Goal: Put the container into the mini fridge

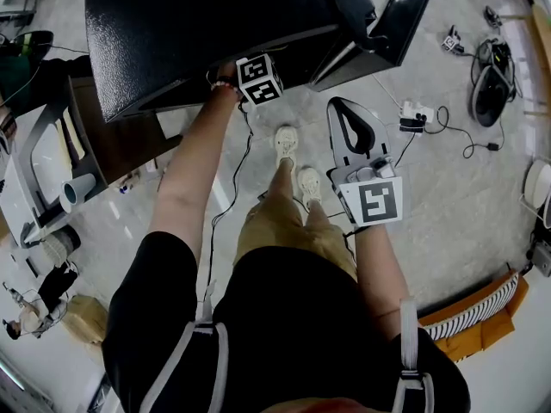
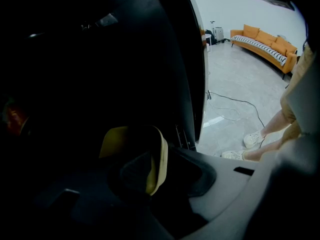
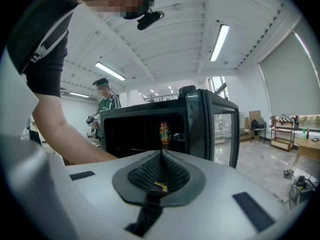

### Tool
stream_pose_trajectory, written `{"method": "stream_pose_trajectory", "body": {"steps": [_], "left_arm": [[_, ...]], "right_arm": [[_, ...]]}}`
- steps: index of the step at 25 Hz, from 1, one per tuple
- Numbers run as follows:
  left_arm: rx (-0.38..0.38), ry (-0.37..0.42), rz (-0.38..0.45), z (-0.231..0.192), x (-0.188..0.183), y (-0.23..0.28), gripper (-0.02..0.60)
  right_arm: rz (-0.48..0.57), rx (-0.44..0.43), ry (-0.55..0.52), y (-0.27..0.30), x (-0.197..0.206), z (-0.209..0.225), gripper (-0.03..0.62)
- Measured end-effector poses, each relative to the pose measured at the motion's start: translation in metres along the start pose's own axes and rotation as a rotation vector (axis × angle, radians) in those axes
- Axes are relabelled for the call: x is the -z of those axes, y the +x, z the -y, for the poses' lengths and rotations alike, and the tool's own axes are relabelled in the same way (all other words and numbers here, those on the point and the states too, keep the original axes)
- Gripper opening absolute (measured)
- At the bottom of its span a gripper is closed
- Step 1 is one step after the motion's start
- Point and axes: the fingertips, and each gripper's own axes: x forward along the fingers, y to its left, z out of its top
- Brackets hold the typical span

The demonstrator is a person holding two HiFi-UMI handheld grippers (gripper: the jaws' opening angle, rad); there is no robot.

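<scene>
The black mini fridge (image 1: 215,33) stands open in front of me, its glass door (image 1: 405,20) swung out to the right. My left gripper (image 2: 145,170) reaches inside the dark cabinet, shut on the rim of a yellow container (image 2: 157,156). In the head view only its marker cube (image 1: 258,78) shows at the fridge's opening. The right gripper (image 1: 340,106) hangs outside, low in front of the fridge, with its ribbed pads (image 3: 161,170) pressed together on nothing. The right gripper view shows an orange bottle (image 3: 164,133) inside the fridge.
My feet (image 1: 293,157) stand just before the fridge. A power strip (image 1: 416,110) and cables (image 1: 482,67) lie on the floor to the right. A desk with a paper cup (image 1: 77,192) is at the left. An orange sofa (image 2: 265,41) lines the far wall. A person (image 3: 104,104) stands behind.
</scene>
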Motion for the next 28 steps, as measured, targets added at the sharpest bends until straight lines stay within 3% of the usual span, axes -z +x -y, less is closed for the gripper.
{"method": "stream_pose_trajectory", "body": {"steps": [16,28], "left_arm": [[-0.047,-0.081,0.028,0.009,-0.017,-0.065,0.123],[-0.098,-0.103,0.037,0.037,-0.051,-0.138,0.121]], "right_arm": [[0.063,-0.038,-0.034,-0.034,-0.045,-0.024,0.037],[0.161,-0.067,-0.056,-0.101,-0.096,-0.040,0.037]]}}
